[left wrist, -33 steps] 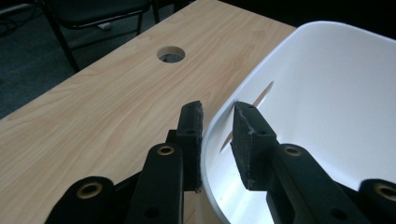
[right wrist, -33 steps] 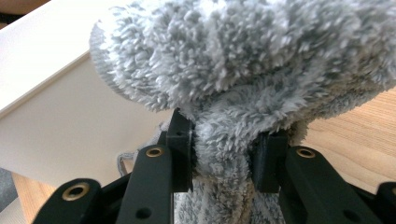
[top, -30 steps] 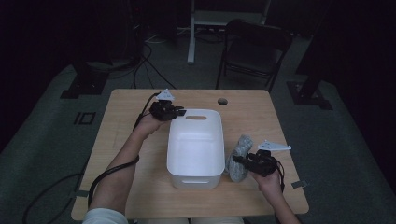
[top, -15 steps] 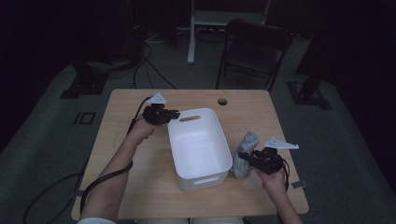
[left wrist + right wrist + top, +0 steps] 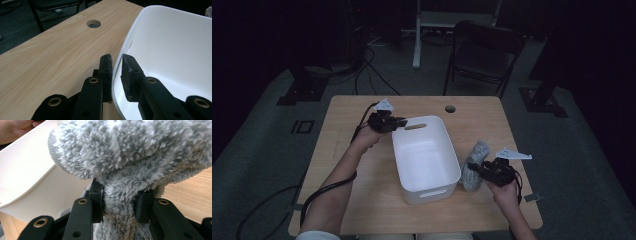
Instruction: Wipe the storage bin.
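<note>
Left claw (image 5: 117,72) pinched bin (image 5: 424,155) rim at far-left corner | right claw (image 5: 121,202) clamped on towel (image 5: 475,162), just right of bin on table (image 5: 352,112) | step: load towel | advice: hold bin steady, lift towel clear of wall, drop mid-bin.

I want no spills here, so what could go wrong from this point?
The left hand-held gripper pinches only the bin rim, so the bin may tip or slip. The right hand-held gripper clamps a fluffy towel at one bunch; its loose bulk might catch the bin wall.
</note>
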Demonstrator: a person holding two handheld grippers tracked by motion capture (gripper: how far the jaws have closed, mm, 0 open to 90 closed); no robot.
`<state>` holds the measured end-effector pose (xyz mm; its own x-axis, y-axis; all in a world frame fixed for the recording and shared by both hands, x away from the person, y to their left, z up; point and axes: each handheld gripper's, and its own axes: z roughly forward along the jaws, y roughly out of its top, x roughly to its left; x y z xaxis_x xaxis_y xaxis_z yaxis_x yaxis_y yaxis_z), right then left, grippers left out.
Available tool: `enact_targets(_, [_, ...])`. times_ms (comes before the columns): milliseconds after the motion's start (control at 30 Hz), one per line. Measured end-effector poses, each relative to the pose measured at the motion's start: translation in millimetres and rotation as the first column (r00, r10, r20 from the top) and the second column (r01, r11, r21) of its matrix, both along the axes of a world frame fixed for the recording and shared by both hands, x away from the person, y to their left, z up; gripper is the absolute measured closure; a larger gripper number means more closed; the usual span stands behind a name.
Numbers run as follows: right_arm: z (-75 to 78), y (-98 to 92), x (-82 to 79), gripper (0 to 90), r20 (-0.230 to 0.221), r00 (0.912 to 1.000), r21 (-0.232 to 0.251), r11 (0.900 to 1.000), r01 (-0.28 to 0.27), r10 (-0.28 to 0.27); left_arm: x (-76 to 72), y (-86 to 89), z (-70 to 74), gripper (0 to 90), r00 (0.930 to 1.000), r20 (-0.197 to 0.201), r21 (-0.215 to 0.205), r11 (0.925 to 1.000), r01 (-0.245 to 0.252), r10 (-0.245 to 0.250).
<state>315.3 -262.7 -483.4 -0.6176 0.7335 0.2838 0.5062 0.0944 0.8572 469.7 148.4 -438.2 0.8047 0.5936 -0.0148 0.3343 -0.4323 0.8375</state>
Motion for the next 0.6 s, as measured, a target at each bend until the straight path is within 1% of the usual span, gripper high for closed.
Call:
enact_targets(67, [0.4, -0.6, -0.1, 65.8, 0.002, 1.0, 0.001, 1.0, 0.004, -0.004, -3.4, 3.9, -0.6, 80.4, 0.9999, 0.004, -0.002, 0.9999, -0.017, 0.017])
enact_targets(133, [0.7, -1.5, -0.1, 65.9, 0.004, 1.0, 0.002, 1.0, 0.007, -0.007, -8.4, 9.5, -1.5, 81.2, 0.9991, 0.022, 0.002, 0.9994, -0.036, 0.036])
enact_targets(233, [0.7, -2.4, -0.1, 65.9, 0.002, 0.9999, 0.003, 1.0, 0.012, -0.012, -14.7, 19.9, -3.2, 83.2, 0.9966, 0.026, -0.015, 0.9969, -0.078, 0.078])
enact_targets(267, [0.9, -2.4, -0.1, 65.8, 0.002, 0.9999, 0.003, 1.0, 0.012, -0.012, -18.5, 25.3, -3.5, 83.7, 0.9932, 0.028, -0.018, 0.9935, -0.113, 0.113])
enact_targets(300, [1.4, -2.3, -0.2, 65.8, 0.005, 0.9999, 0.002, 1.0, 0.014, -0.014, -20.4, 27.5, -3.6, 84.1, 0.9908, 0.024, -0.024, 0.9909, -0.132, 0.133])
enact_targets(333, [1.7, -2.3, -0.1, 65.9, 0.006, 0.9999, 0.003, 1.0, 0.013, -0.013, -22.0, 30.3, -3.6, 84.5, 0.9892, 0.022, -0.022, 0.9893, -0.144, 0.145])
enact_targets(367, [1.9, -2.2, 0.0, 65.8, 0.008, 0.9999, 0.002, 1.0, 0.012, -0.012, -25.2, 33.6, -3.9, 84.8, 0.9858, 0.023, -0.026, 0.9859, -0.165, 0.166])
enact_targets(400, [2.3, -1.6, -0.2, 65.8, 0.009, 0.9998, 0.0, 1.0, 0.015, -0.015, -27.2, 36.3, -4.1, 85.2, 0.9858, 0.017, -0.03, 0.9856, -0.166, 0.167])
enact_targets(467, [2.5, -0.9, -0.1, 65.8, 0.01, 0.9999, -0.001, 1.0, 0.014, -0.014, -30.8, 39.9, -4.5, 85.0, 0.9846, 0.018, -0.038, 0.9842, -0.173, 0.174])
enact_targets(500, [2.6, -0.7, -0.1, 65.8, 0.01, 0.9999, 0.0, 1.0, 0.014, -0.014, -31.2, 41.5, -4.8, 84.8, 0.9858, 0.012, -0.047, 0.9848, -0.167, 0.168])
enact_targets(533, [2.7, -0.4, -0.1, 65.8, 0.01, 0.9999, 0.001, 1.0, 0.014, -0.014, -31.3, 42.9, -4.7, 84.1, 0.9864, 0.012, -0.052, 0.9853, -0.163, 0.164])
enact_targets(567, [2.9, -0.1, -0.1, 65.8, 0.012, 0.9998, 0.0, 1.0, 0.015, -0.015, -30.9, 43.5, -4.0, 80.6, 0.986, 0.012, -0.052, 0.9848, -0.166, 0.167])
enact_targets(600, [3.1, 0.1, -0.1, 65.8, 0.013, 0.9998, -0.001, 1.0, 0.014, -0.014, -29.8, 44.0, -2.5, 80.3, 0.9861, 0.014, -0.05, 0.9851, -0.165, 0.166])
